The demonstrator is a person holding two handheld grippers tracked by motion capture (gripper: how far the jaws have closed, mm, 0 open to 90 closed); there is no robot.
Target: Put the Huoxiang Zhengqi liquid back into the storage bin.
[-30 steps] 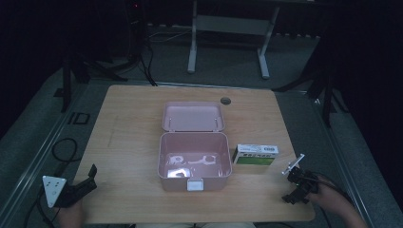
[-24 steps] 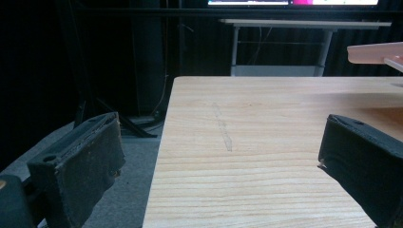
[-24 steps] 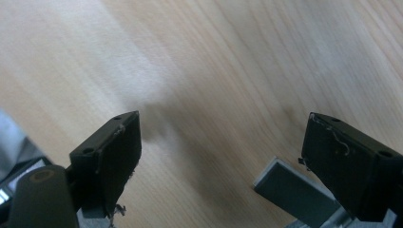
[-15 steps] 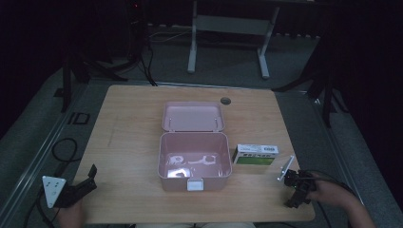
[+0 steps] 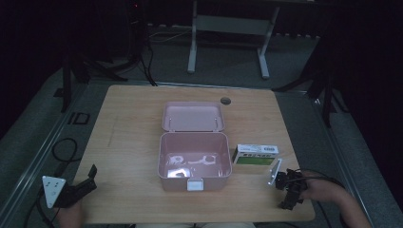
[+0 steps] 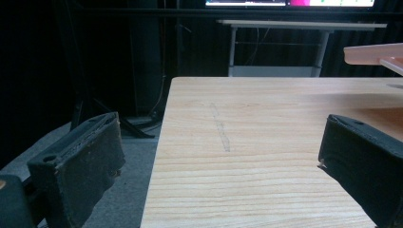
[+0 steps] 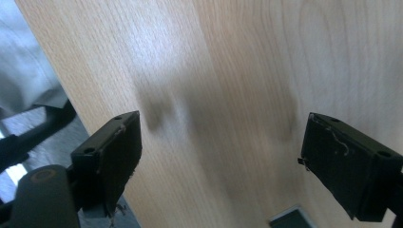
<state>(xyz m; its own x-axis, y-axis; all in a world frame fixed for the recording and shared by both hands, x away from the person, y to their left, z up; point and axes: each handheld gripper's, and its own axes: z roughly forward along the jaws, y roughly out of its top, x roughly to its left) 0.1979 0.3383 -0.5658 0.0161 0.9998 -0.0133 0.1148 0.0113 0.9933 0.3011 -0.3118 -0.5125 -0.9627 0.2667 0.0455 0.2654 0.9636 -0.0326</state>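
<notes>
Moved inward and turned since a second ago: right tongs [image 5: 289, 202], now at 5 o'clock on the surface [image 5: 128, 142], tips aimed at the near edge. In the right gripper view, right tongs [image 7: 218, 161] spread wide, holding nothing, bare wood between the pads. No change at the left tongs [image 5: 89, 176], at 7 o'clock by the near corner. In the left gripper view, left tongs [image 6: 218, 156] also wide open and empty, looking along the wood toward 12 o'clock.

Just beyond the right tongs, at 4 o'clock: green and white carton [image 5: 255, 155], lying flat, just beside the right wall of the pink case [image 5: 164, 161], perhaps touching it; hard to tell. Case at the centre, open, with some small pale items inside, too dim to name. Lid [image 5: 192, 116] laid back toward 12 o'clock. Farther still, small round hole [image 5: 225, 100] near the far edge.

Step in hand, by judgement: approach only, nothing gripped yet. Next move, probably: turn the right tongs back toward 12 o'clock, bring them over the carton, align across its narrow side, then close.
</notes>
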